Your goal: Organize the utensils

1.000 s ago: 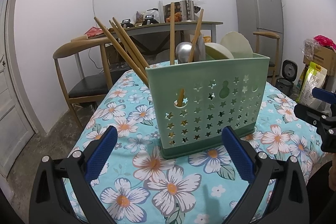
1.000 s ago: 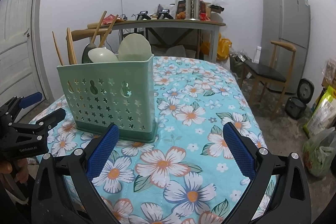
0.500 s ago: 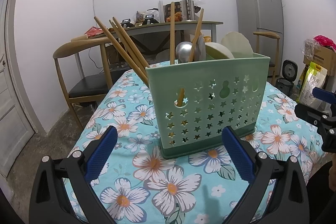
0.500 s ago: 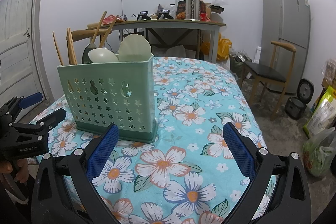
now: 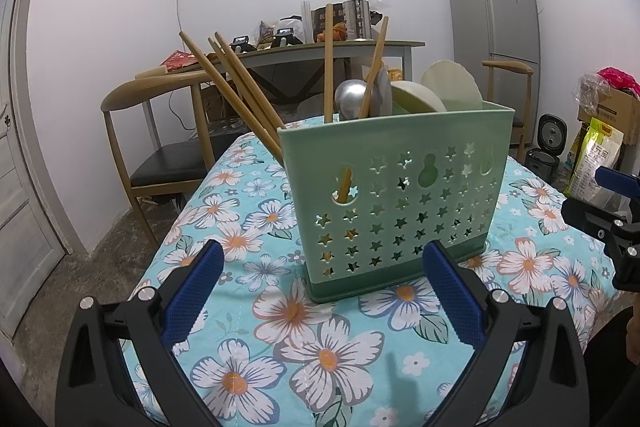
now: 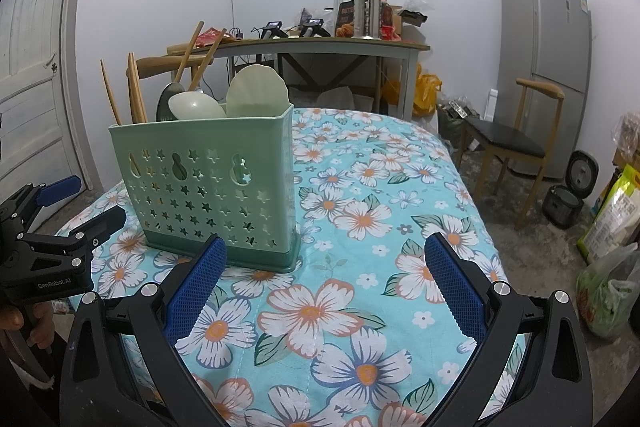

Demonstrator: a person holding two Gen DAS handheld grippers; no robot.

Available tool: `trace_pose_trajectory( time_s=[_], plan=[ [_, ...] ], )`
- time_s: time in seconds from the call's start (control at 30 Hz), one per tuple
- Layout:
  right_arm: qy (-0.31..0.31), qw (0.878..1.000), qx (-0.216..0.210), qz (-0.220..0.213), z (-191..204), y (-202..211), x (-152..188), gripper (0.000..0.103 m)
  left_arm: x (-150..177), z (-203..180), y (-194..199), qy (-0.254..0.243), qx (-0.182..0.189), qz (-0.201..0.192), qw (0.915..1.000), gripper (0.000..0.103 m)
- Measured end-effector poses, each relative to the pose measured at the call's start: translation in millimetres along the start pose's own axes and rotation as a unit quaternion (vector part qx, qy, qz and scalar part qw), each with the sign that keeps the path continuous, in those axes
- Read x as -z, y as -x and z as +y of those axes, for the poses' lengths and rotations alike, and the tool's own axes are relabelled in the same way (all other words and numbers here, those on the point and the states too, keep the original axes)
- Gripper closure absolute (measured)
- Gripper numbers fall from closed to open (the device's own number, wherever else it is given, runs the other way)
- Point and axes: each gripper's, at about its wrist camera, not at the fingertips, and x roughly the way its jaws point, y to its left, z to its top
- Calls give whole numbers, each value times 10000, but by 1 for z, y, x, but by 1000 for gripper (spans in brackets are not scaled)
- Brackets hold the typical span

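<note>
A green utensil holder point(image 5: 400, 195) with star cut-outs stands upright on the floral tablecloth point(image 5: 304, 339). Wooden chopsticks point(image 5: 236, 87) lean out of its left end, a metal spoon point(image 5: 350, 101) and pale ladles point(image 5: 452, 85) fill the rest. My left gripper point(image 5: 320, 291) is open just in front of the holder, nothing between its fingers. In the right wrist view the holder point(image 6: 212, 183) is ahead to the left with chopsticks point(image 6: 134, 97) and ladles point(image 6: 256, 91) showing. My right gripper point(image 6: 322, 283) is open and empty over the tablecloth point(image 6: 360, 219).
Wooden chairs point(image 5: 160, 147) point(image 6: 516, 139) flank the table. A cluttered side table point(image 6: 320, 47) stands behind, a fridge point(image 6: 548, 67) at right. Bags and a rice cooker point(image 6: 564, 203) sit on the floor. The other gripper shows at each view's edge point(image 5: 604, 219) point(image 6: 52, 239).
</note>
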Motion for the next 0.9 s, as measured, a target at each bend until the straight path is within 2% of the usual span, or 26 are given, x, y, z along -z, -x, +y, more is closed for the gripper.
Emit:
trace_pose_trajectory(
  time_s=[0.9],
  plan=[
    [13, 10000, 8, 1, 0, -1, 0, 8, 0, 0, 0, -1, 3, -4, 10000, 6]
  ],
)
